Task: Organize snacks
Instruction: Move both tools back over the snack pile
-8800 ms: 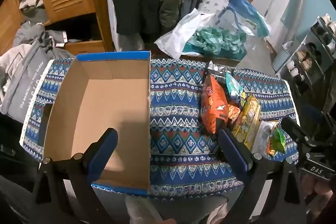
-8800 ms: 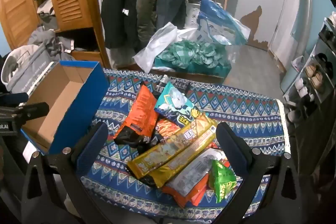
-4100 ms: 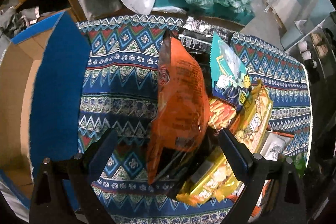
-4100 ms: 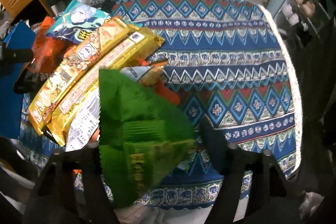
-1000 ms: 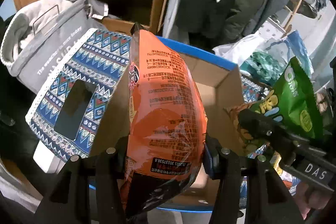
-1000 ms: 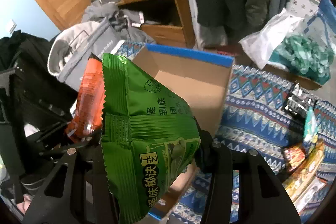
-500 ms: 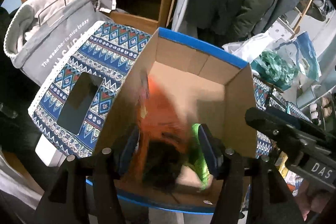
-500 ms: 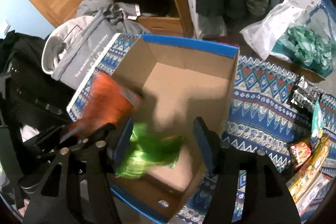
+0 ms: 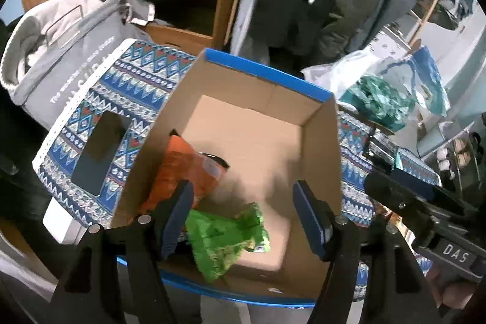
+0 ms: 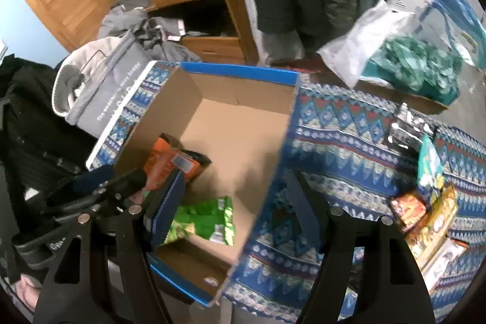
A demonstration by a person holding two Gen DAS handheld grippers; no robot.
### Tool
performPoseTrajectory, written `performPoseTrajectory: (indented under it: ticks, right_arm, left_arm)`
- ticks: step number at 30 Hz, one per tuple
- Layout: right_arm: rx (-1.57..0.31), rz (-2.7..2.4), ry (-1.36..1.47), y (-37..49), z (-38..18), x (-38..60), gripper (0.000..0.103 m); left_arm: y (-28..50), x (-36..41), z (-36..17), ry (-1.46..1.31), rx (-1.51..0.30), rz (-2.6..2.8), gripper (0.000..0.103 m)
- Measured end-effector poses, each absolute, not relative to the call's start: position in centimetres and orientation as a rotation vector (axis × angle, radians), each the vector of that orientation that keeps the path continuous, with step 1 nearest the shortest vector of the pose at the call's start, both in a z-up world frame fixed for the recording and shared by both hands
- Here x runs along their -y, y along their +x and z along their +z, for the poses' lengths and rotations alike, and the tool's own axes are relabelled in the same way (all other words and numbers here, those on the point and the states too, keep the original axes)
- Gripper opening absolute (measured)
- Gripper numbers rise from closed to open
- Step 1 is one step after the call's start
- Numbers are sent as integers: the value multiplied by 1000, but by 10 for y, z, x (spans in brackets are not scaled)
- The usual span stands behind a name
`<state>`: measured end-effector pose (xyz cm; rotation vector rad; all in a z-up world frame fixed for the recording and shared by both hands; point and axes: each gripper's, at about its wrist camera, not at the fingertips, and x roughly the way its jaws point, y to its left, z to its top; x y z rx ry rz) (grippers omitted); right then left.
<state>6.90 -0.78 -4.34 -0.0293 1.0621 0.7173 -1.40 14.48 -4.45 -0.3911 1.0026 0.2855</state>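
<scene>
Both grippers angled down over the box [image 9: 275,81] — left gripper [image 9: 246,214], right gripper [image 10: 231,199] — jaws opening, empty.

There is one cardboard box [image 9: 261,138] with a blue edge, and inside it lie two snack bags: one orange bag [image 9: 185,169] and one green bag [image 9: 224,236]. On the patterned cloth [image 10: 340,135] beside the box I count maybe six more snack packs [image 10: 425,202], but they overlap and are blurred.

Dim indoor light, soft shadows, slight motion blur, strong fisheye bending, black vignetted corners.
</scene>
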Motion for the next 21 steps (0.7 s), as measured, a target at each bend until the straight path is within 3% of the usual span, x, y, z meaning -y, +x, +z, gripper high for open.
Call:
performPoseTrajectory:
  ticks: [21]
  right_arm:
    - [-1072, 521, 71, 72, -55, 144, 71]
  left_arm:
    - [3, -54, -33, -271, -1001, 139, 70]
